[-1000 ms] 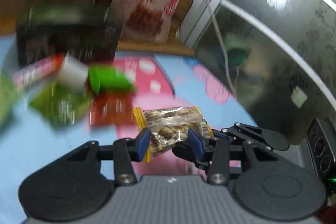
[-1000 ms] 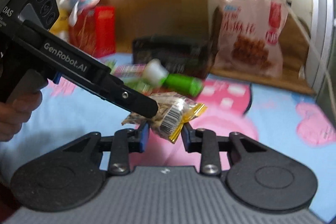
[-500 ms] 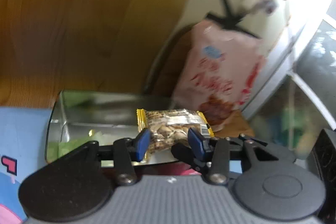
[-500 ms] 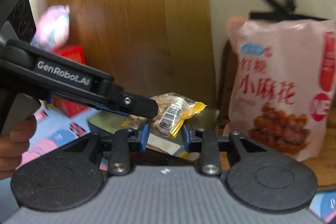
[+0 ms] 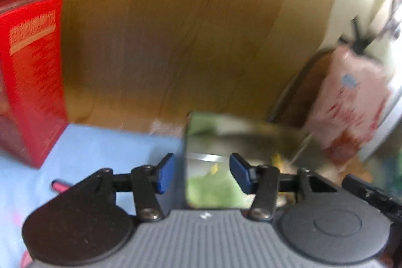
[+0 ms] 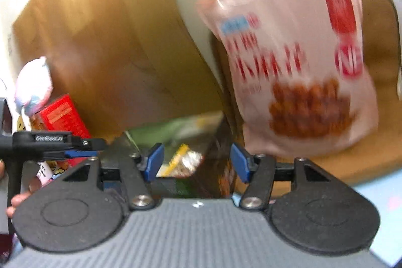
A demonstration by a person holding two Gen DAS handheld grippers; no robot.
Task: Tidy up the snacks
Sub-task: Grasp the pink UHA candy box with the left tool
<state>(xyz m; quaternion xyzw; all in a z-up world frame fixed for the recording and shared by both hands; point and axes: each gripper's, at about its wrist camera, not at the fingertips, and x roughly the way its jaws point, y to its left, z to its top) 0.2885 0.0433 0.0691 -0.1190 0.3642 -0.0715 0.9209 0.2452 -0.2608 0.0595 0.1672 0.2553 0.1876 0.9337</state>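
A shiny metal box (image 5: pixel 213 135) stands on the blue mat against a wooden panel. My left gripper (image 5: pixel 203 173) hovers over the box's near left corner with its jaws opening and nothing between the blue pads. My right gripper (image 6: pixel 197 165) is over the same box (image 6: pixel 170 129), jaws opening too. A clear peanut packet with yellow ends (image 6: pixel 191 160) lies down inside the box, below the right pads and free of them. The left gripper (image 6: pixel 98 146) shows at the left of the right wrist view. Other contents of the box are blurred.
A red carton (image 5: pixel 32 77) stands left of the box on the blue mat (image 5: pixel 105 150). A big pink snack bag (image 6: pixel 296 62) leans upright on a wooden board to the right. A pink plush toy (image 6: pixel 32 82) sits beyond the red carton (image 6: pixel 62 114).
Both grippers carried peanut packets to the box and have opened. Neither packet is between the jaws now. The left view has swung left toward the red carton.
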